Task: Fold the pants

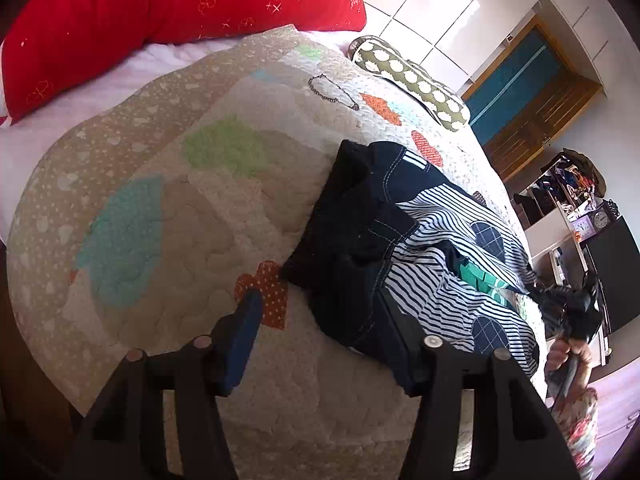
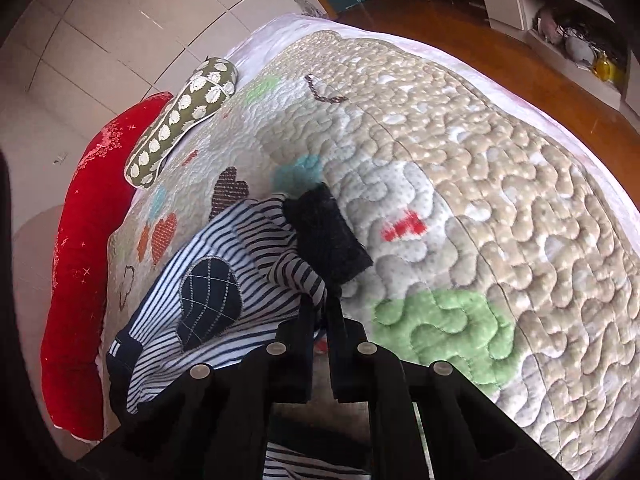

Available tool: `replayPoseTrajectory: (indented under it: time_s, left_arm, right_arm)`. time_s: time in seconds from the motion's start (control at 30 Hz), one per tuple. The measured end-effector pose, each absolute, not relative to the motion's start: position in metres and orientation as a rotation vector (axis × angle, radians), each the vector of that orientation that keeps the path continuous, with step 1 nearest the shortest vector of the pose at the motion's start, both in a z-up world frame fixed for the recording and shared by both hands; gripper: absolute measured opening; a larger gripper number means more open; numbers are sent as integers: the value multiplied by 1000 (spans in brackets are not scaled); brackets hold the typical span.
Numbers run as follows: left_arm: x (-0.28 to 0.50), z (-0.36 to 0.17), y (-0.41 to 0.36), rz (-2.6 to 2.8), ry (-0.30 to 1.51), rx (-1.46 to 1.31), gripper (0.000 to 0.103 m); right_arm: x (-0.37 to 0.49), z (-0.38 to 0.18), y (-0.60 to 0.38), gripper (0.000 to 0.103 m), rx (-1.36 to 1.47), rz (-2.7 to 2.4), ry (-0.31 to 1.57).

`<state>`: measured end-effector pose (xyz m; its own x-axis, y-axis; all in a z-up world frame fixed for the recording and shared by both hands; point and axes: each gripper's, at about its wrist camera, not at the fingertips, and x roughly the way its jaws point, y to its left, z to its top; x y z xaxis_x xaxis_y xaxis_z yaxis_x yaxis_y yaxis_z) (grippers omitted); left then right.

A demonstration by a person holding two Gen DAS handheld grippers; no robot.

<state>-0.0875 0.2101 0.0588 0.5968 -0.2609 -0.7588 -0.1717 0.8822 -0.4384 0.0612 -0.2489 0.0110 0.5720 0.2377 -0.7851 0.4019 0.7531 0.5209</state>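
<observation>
A: Left wrist view, item one?
B: Pants [image 1: 404,240], navy denim with white-striped knit panels and checked patches, crumpled on the quilted patchwork bedspread [image 1: 168,208]. Left gripper [image 1: 332,332] spread wide, its right finger against the denim edge, nothing clamped.
A: Surroundings?
B: Red plush bolster [image 1: 160,12]; olive patterned cushion [image 1: 412,80].
A: Right wrist view?
B: Right gripper [image 2: 322,308], fingers pinched on the striped fabric of the pants [image 2: 224,280]; dark ribbed cuff [image 2: 328,236] lying on the puffy bedspread [image 2: 480,200].
</observation>
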Motion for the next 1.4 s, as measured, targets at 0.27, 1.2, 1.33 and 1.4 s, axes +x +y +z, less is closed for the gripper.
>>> replayPoseTrajectory:
  time_s: [0.27, 1.2, 1.33, 1.4]
  left_arm:
    - [-90, 61, 197, -48, 943, -464, 59]
    - [-84, 33, 182, -106, 1016, -439, 61]
    - [-88, 43, 176, -96, 991, -409, 61]
    - [-89, 45, 169, -97, 989, -384, 61]
  right_arm:
    - [35, 34, -246, 37, 723, -147, 859]
    - [94, 0, -43, 34, 710, 410, 1108]
    - [56, 31, -57, 45, 531, 347, 1014]
    - [26, 38, -67, 50, 487, 308, 980]
